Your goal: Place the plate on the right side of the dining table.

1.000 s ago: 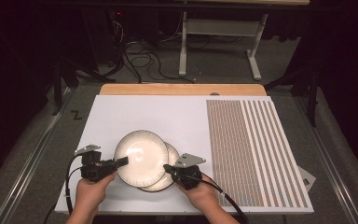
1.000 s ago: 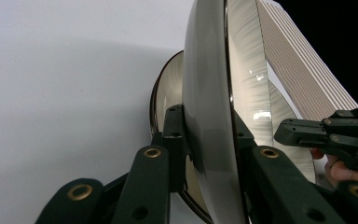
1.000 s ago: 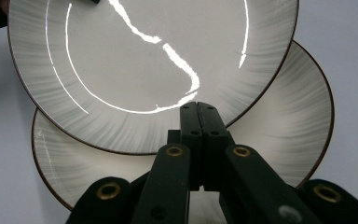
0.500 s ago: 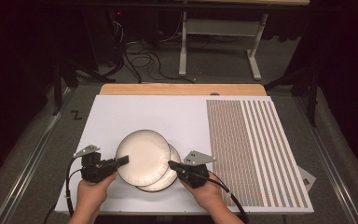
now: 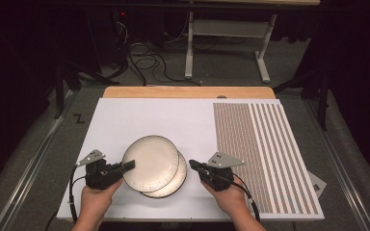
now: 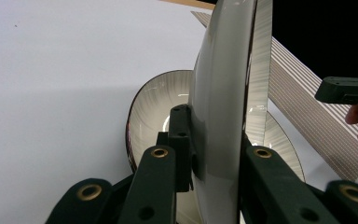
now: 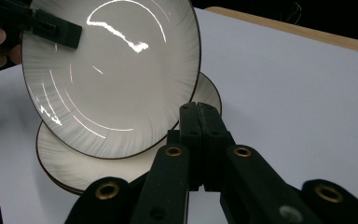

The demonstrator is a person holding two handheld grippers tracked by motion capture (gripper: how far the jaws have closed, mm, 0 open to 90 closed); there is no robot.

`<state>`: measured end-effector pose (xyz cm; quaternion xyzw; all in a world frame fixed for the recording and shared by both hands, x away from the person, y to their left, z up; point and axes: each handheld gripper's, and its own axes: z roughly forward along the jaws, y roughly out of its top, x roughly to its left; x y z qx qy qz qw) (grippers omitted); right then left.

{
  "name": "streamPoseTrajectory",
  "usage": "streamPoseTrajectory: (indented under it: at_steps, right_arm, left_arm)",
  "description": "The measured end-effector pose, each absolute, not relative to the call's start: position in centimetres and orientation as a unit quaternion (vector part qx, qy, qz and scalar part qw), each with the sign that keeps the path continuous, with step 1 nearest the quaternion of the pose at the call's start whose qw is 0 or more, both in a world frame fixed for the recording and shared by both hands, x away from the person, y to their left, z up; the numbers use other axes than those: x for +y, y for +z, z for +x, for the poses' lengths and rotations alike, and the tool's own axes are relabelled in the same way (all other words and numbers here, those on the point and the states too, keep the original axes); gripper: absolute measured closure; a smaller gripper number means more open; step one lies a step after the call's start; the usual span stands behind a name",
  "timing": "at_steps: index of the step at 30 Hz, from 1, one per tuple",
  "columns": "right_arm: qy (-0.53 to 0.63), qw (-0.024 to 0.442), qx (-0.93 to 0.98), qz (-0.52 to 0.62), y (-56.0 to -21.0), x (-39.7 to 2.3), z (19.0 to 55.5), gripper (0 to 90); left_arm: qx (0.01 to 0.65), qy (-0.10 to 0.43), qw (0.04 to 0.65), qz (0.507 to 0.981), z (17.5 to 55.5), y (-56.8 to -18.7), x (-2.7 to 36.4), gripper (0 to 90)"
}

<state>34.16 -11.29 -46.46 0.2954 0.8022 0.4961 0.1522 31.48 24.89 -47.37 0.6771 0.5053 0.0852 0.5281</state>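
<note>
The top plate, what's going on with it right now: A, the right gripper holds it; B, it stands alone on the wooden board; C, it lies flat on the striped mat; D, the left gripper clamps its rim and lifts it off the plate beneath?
D: the left gripper has its jaws shut on the rim of the top plate, which is raised above the lower plate.

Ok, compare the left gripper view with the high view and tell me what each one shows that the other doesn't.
Left gripper view alone: the left gripper has its jaws clamped on the rim of the upper plate, seen edge-on.

High view alone: the whole white board, its striped panel, the wooden strip at its far edge, the cables on the floor, and both of the person's hands.

Both: the upper plate, the lower plate on the board, and the right gripper near them.
</note>
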Motion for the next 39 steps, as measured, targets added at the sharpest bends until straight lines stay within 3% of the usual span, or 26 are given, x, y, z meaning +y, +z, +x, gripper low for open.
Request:
streamPoseTrajectory:
  at_steps: [6,10,18,25,31,39]
  right_arm:
    - [0.487,0.174,0.804,0.292,-45.7,-13.3,33.7,88.1]
    - [0.486,0.182,0.801,0.299,-45.3,-15.3,33.2,82.3]
    - [0.500,0.206,0.777,0.322,-44.3,-19.4,32.1,57.7]
    - [0.520,0.212,0.756,0.337,-43.7,-22.5,30.7,42.9]
    - [0.522,0.223,0.751,0.337,-43.8,-23.5,30.0,30.2]
    - [0.533,0.232,0.734,0.352,-43.7,-24.2,29.5,3.4]
  left_arm:
    - [0.493,0.094,0.531,0.682,31.4,-47.3,24.8,79.8]
    - [0.485,0.103,0.532,0.687,31.2,-47.2,24.7,79.8]
    - [0.475,0.116,0.532,0.691,30.9,-47.0,24.4,79.9]
    - [0.472,0.118,0.532,0.692,30.9,-47.0,24.3,79.9]
    - [0.472,0.121,0.533,0.692,30.8,-47.0,24.3,79.9]
    - [0.466,0.130,0.532,0.695,30.6,-46.9,24.1,79.9]
